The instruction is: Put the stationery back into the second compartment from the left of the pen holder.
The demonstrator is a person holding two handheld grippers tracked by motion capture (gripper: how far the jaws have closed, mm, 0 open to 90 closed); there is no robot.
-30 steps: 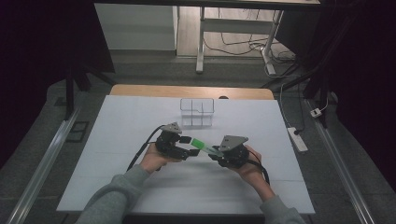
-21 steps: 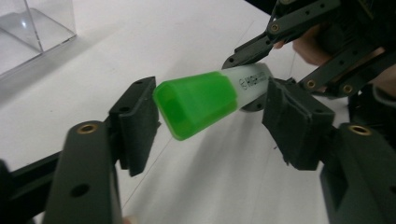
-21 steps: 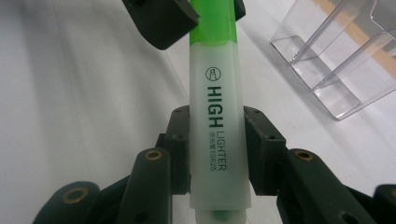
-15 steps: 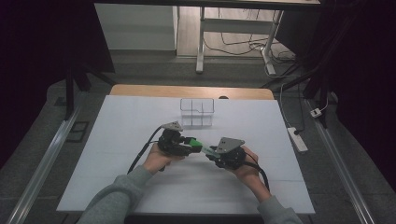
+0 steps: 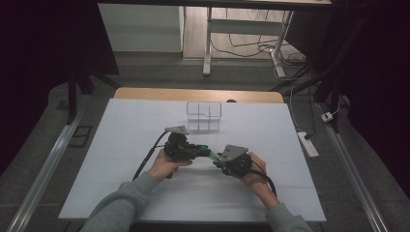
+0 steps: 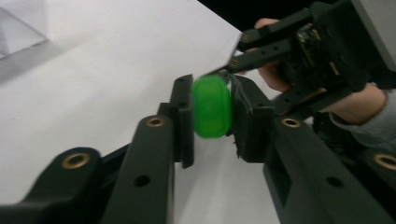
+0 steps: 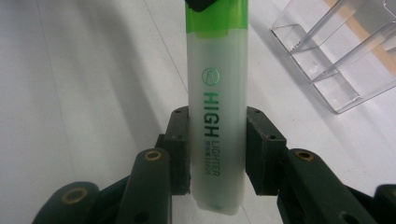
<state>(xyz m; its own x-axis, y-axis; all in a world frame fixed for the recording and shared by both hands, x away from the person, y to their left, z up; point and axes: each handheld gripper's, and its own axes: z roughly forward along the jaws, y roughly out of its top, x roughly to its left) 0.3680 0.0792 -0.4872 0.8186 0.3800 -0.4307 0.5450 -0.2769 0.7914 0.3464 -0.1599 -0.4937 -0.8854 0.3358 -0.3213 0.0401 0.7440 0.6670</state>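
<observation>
- High view: the white table (image 5: pixel 121 145) lies before you, with a clear plastic organizer (image 5: pixel 204 116) near its far edge.
- Your right gripper (image 7: pixel 217 149) is clamped on the highlighter (image 7: pixel 215 116) body, above mid-table.
- Your left gripper (image 6: pixel 212 116) has just been closing, jaws flanking the green cap (image 6: pixel 211 106).

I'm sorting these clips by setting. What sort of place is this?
Probably a lab or workshop set up for recording: a white-topped table, loose cables and a power strip on the floor, and a clear organizer as the prop.
</observation>
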